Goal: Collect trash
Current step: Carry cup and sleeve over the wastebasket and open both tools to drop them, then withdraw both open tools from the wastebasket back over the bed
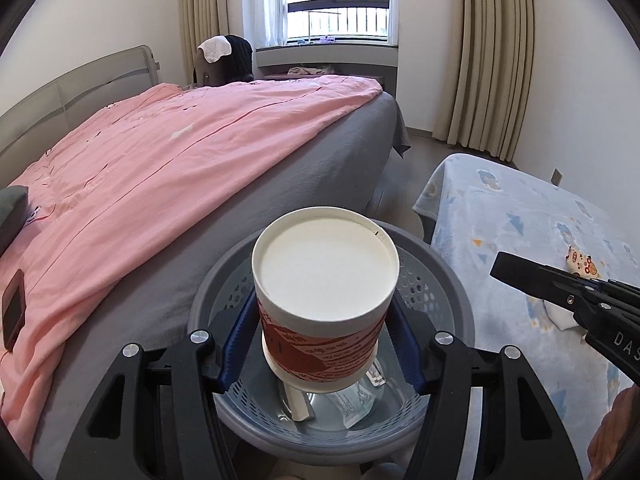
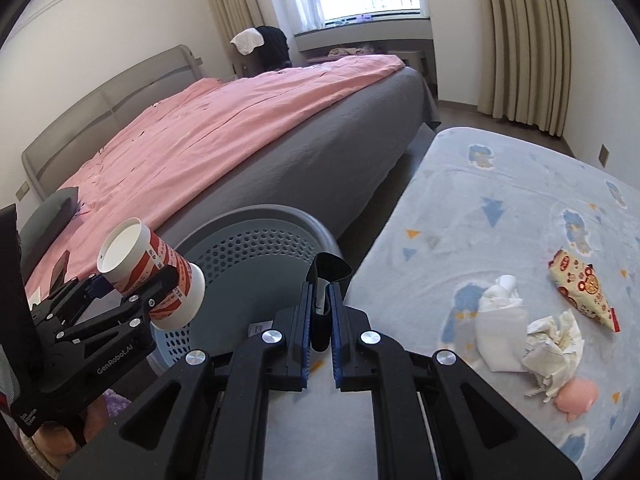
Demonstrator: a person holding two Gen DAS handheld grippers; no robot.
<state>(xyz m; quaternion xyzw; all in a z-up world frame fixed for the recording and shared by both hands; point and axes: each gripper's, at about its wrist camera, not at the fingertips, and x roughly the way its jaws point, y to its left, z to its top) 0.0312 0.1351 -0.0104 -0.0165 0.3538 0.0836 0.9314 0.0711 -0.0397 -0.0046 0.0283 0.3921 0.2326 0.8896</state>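
My left gripper (image 1: 324,320) is shut on a red-and-white paper cup (image 1: 326,276), held tilted above a grey perforated basket (image 1: 452,280) with a few wrappers (image 1: 356,404) lying in its bottom. In the right wrist view the same cup (image 2: 152,276) sits in the left gripper (image 2: 132,284) over the basket's rim (image 2: 256,220). My right gripper (image 2: 320,320) is shut on a flat black object (image 2: 326,276) beside the basket. On the blue blanket-covered table (image 2: 500,200) lie a printed snack wrapper (image 2: 580,284), a crumpled tissue (image 2: 552,340) and a white folded tissue (image 2: 500,320).
A bed with a pink duvet (image 1: 160,168) runs along the left, a phone (image 1: 14,312) near its edge. A pink toy (image 2: 576,396) lies by the tissues. A dark chair (image 1: 236,60) stands at the window, with curtains (image 1: 492,60) to the right.
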